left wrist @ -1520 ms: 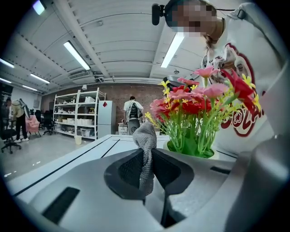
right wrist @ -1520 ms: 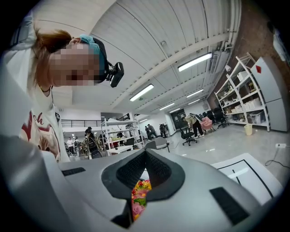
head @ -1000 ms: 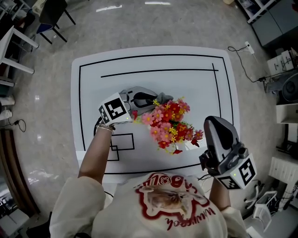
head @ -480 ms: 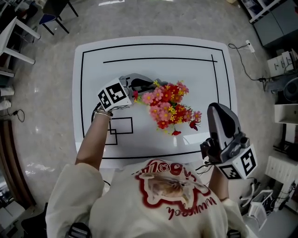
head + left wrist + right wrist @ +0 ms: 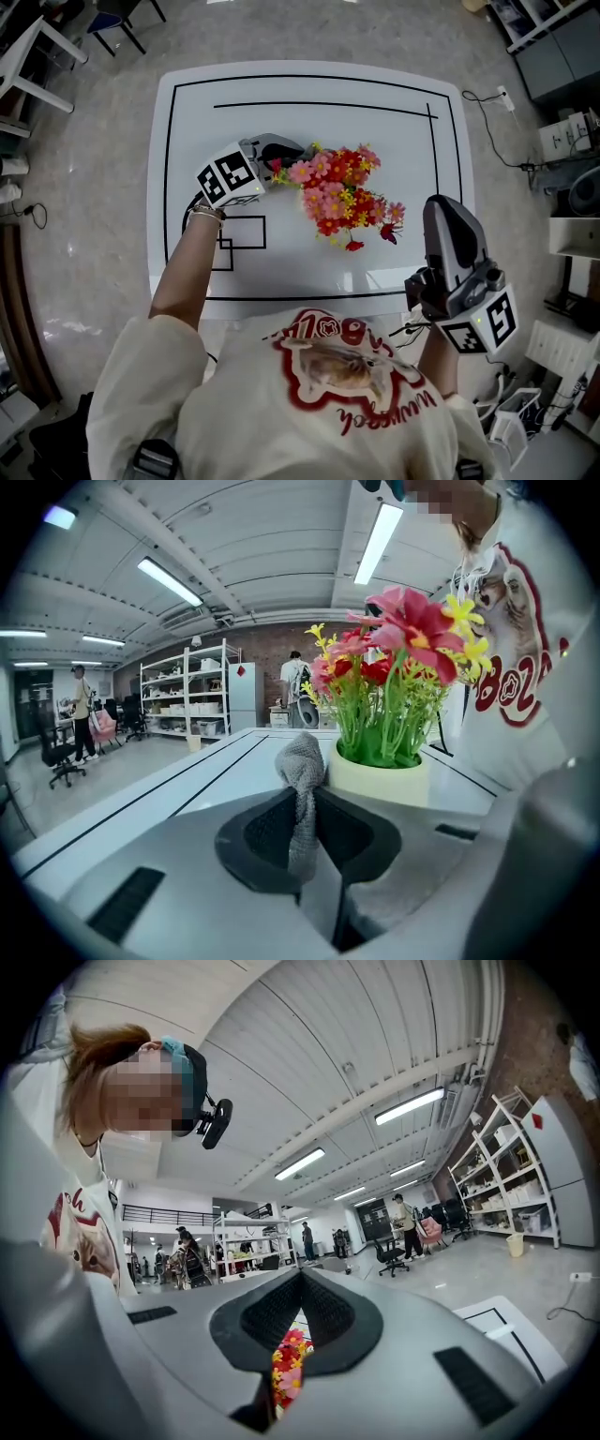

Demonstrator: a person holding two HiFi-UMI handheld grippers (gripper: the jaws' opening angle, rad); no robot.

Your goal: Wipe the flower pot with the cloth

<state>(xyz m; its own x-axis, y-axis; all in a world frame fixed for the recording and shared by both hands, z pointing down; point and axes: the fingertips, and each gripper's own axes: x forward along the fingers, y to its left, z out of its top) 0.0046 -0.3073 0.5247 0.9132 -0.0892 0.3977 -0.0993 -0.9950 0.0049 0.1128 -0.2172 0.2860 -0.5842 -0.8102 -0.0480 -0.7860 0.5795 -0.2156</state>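
The cream flower pot stands upright on the white table, right of centre in the left gripper view. In the head view its red, pink and yellow flowers occupy mid-frame and hide the pot. The grey cloth is clamped in the closed jaws of the left gripper, just left of the pot; contact cannot be confirmed. The right gripper, at right of frame, has its jaws together, empty, clear of the flowers.
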